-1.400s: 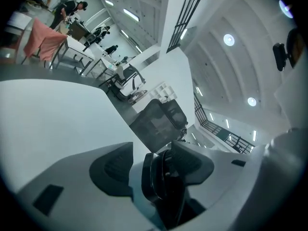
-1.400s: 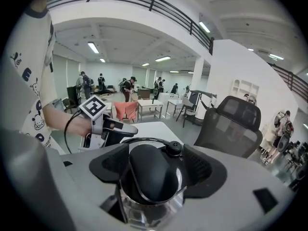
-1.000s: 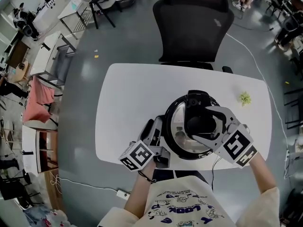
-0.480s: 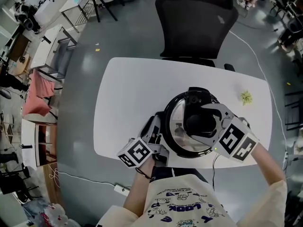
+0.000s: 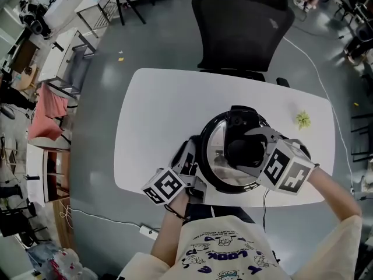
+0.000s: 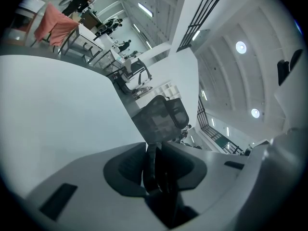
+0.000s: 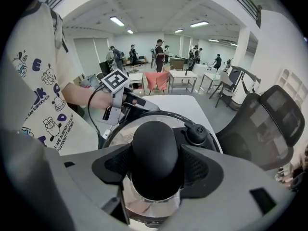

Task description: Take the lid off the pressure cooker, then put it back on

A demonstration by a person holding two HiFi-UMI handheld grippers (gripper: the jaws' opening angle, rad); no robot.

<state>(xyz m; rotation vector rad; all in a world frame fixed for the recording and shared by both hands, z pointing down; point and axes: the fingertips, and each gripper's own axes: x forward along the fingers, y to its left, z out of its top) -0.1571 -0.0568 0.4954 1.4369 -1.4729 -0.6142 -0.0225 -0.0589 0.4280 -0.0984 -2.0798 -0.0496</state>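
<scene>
The pressure cooker [image 5: 213,162] stands on the white table [image 5: 157,115] with its glass lid [image 7: 118,134] on. My right gripper [image 5: 247,151] reaches down over the lid's black knob [image 7: 155,148]. Its jaws have just been closing, and both pads now meet the knob's sides. My left gripper [image 5: 191,157] lies at the cooker's left side. Its jaws have also just been closing. In the left gripper view the left gripper [image 6: 155,177] pinches a thin black part, the cooker's side handle [image 6: 153,165].
A black steam valve [image 7: 196,133] sits on the lid behind the knob. A black office chair [image 5: 242,28] stands at the table's far side. A small green thing [image 5: 301,119] lies at the table's far right. A cable [image 5: 265,200] hangs off the near edge.
My right gripper has sunk and tipped further down over the knob, and its jaws have drawn in around it. The left gripper has kept its place at the cooker's side.
</scene>
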